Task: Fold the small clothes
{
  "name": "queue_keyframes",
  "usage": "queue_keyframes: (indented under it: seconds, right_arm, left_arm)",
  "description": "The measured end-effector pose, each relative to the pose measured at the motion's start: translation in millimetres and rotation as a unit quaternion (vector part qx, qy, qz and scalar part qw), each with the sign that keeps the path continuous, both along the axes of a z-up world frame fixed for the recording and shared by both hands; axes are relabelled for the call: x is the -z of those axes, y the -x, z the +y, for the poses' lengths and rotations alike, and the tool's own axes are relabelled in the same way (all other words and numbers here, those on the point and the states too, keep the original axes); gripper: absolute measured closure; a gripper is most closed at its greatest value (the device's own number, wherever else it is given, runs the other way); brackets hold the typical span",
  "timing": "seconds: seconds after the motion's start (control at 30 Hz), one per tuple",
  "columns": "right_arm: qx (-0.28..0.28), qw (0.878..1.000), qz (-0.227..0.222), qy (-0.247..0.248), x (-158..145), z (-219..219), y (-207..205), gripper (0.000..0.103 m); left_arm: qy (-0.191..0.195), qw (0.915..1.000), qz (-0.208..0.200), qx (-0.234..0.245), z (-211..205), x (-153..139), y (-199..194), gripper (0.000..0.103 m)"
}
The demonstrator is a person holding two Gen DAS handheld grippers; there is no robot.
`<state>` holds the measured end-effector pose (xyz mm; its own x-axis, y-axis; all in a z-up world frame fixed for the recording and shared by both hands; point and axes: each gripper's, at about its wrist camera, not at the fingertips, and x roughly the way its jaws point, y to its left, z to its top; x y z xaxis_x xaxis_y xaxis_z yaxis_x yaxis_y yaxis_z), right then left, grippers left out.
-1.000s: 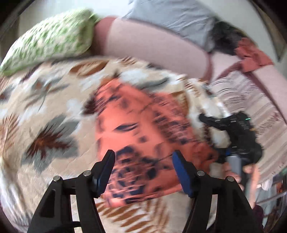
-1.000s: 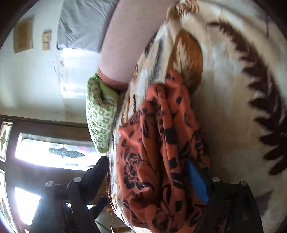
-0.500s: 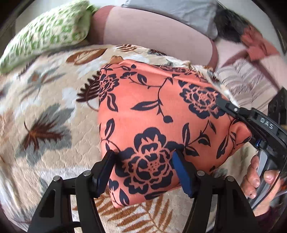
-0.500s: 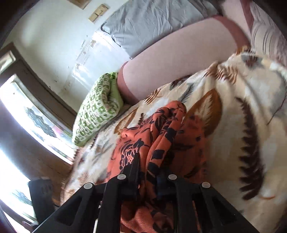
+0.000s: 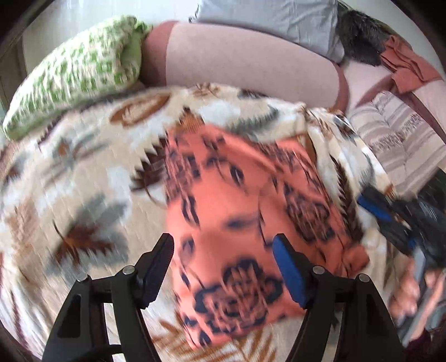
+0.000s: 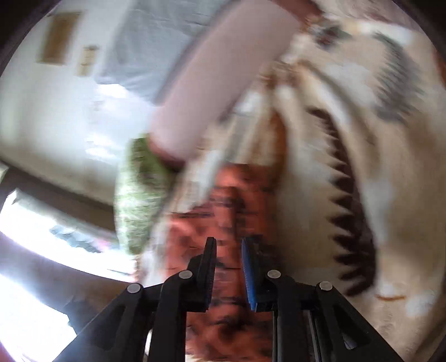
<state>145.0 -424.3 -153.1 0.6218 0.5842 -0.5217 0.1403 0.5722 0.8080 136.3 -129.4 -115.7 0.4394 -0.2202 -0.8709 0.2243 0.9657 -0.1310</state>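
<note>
An orange garment with dark flowers (image 5: 245,217) lies spread on the leaf-patterned blanket (image 5: 83,181). My left gripper (image 5: 223,250) is open above its near edge, with nothing between the fingers. My right gripper (image 5: 390,222) shows at the garment's right side in the left wrist view, clear of the cloth. In the blurred right wrist view my right gripper (image 6: 228,250) has a narrow gap between its fingers, and the garment (image 6: 223,211) lies beyond them; whether they pinch cloth cannot be told.
A green-and-white pillow (image 5: 75,72) lies at the back left. A pink bolster (image 5: 245,58) runs along the back, with a grey pillow (image 5: 267,16) behind it. A striped cloth (image 5: 398,139) and a rust-coloured cloth (image 5: 404,64) lie at the right.
The garment, held up by my right gripper half a second ago, now lies flatter on the blanket. My right gripper has moved off to the right. Both views are motion-blurred.
</note>
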Motion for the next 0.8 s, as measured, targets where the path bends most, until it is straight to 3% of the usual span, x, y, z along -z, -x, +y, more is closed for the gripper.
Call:
queue_keyframes:
  seconds: [0.1, 0.3, 0.4, 0.6, 0.7, 0.8]
  right_arm:
    - [-0.062, 0.998, -0.011, 0.009, -5.0, 25.5, -3.0, 0.082]
    - [-0.123, 0.991, 0.057, 0.012, 23.2, 42.0, -10.9, 0.082]
    - [-0.126, 0.986, 0.101, 0.029, 45.3, 39.0, -9.8, 0.085]
    - [-0.129, 0.985, 0.110, 0.005, 63.1, 29.9, -5.5, 0.086]
    - [-0.135, 0.985, 0.109, 0.015, 68.5, 33.7, -10.4, 0.086]
    - [-0.138, 0.984, 0.113, 0.011, 65.3, 42.0, -16.7, 0.086]
  left_arm:
    - [-0.012, 0.9997, 0.003, -0.020, -2.8, -0.5, -32.8, 0.029]
    - [-0.047, 0.9978, 0.029, -0.039, -22.3, 30.7, -91.4, 0.029]
    - [-0.066, 0.9966, 0.043, -0.026, -38.4, 48.7, -108.4, 0.029]
    - [-0.101, 0.9927, 0.064, -0.014, -57.1, 81.2, -129.8, 0.023]
    - [-0.100, 0.9926, 0.068, -0.014, -58.8, 95.0, -137.3, 0.012]
    - [-0.077, 0.9943, 0.070, -0.023, -51.4, 98.4, -139.3, 0.009]
